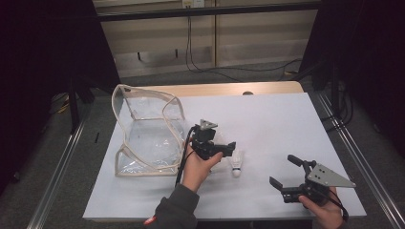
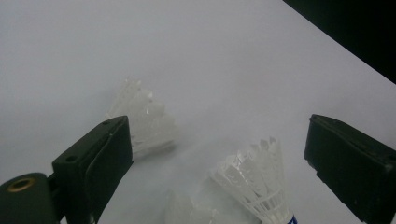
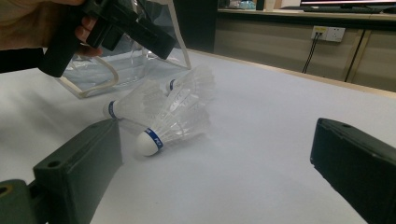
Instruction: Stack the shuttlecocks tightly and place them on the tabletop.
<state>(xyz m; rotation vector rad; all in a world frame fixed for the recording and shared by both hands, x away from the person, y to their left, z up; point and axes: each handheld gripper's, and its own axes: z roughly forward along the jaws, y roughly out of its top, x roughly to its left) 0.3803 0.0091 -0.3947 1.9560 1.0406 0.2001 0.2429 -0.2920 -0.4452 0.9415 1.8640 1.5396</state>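
Shuttlecocks (image 3: pixel 159 116) lie in a small cluster on the white table (image 1: pixel 267 124), just beside the clear plastic bag (image 1: pixel 143 133) on its right. From the right gripper view you can count three, their cork ends banded in blue, skirts touching. Your left gripper (image 1: pixel 224 149) hovers directly over the cluster, next to the bag, jaws spread wide and holding nothing; one feathered skirt (image 2: pixel 254 179) sits between them in the left gripper view. Your right gripper (image 1: pixel 286 171) is well apart from the bag, beyond the shuttlecocks, near the table's front edge, jaws also wide and empty.
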